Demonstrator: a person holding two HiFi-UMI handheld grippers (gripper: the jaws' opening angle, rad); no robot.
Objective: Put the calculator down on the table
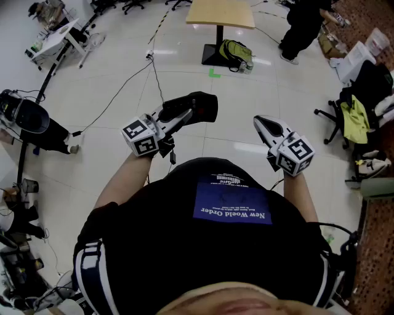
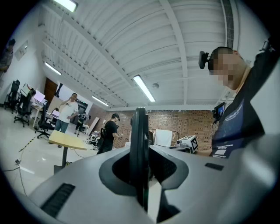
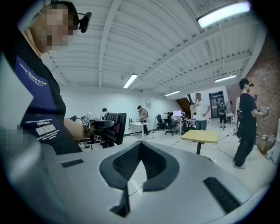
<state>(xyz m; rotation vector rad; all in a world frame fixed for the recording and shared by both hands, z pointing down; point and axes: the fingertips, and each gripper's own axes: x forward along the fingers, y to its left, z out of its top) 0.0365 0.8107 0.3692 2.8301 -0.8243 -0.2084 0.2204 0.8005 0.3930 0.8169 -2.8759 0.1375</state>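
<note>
Step in hand: carry. The calculator (image 1: 200, 106) is not yet down; it hangs in the air over the floor (image 1: 123, 74), in front of the person's chest, held out by the left gripper (image 1: 188, 112). The tabletop (image 1: 221, 13) stands well apart from it, across open floor at the far side of the head view, on a dark pedestal; nothing shows on the part of it in view.

Left gripper: fingers (image 2: 87, 183) closed to a narrow gap, clamped on the calculator, which stands upright and edge-on between them in the left gripper view (image 2: 139, 153). The gripper points about level.

Right gripper (image 1: 266, 126): fingers (image 3: 183, 183) drawn together to a point, nothing between them; only floor shows through the slot behind the tips. It hangs beside the left, apart from the calculator.

Next move, as I judge it: walk the calculator across to the tabletop; tip it from upright to flat, key face up; lower it until its back rests inside the tabletop's near edge; then part the fingers. Released on edge, it would likely topple.

The calculator's look: black, a thin flat slab with rounded edges; in the right gripper view (image 3: 114, 127) its face shows rows of dark keys, one or two reddish; print too small to read. Rigid and light, by my estimate.
</note>
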